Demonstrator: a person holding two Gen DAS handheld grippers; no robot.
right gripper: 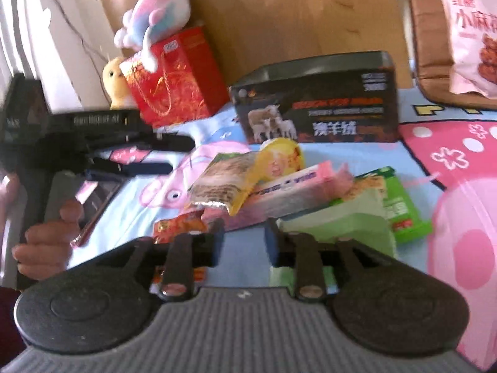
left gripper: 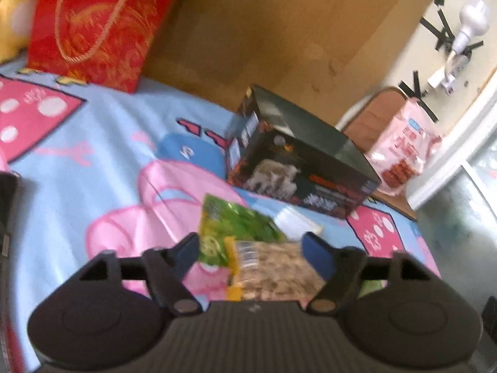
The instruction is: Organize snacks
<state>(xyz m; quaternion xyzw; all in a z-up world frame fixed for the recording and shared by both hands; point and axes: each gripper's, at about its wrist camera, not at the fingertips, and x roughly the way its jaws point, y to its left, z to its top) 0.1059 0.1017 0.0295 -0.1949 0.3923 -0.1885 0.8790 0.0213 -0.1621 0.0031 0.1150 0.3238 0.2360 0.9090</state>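
The snacks are gathered in a loose pile on a cartoon-printed sheet (right gripper: 450, 143), which appears to cover a bed, though that cannot be told for certain. The pile lies in front of a dark box with sheep on it (right gripper: 316, 99), whose top looks open; it is judged to be the container into which the packets are to be sorted, which would explain why they are heaped so close to it.

The left claw (left gripper: 254, 248) is spread wide, with a clear packet with a yellow edge (left gripper: 273, 273) lying between its fingers, partly over a green packet (left gripper: 236, 220); the pads are not seen to press on it, so nothing is gripped. The wide spread suits a flat, broad packet.

The right claw (right gripper: 245, 242) is held partly open just before the pile, above a small red-orange packet (right gripper: 180, 225) and beside a pink bar packet (right gripper: 289, 186) and a green box (right gripper: 403, 211). Nothing is clamped.

A red gift bag (left gripper: 93, 28) stands at the far edge, clear of the sorting.
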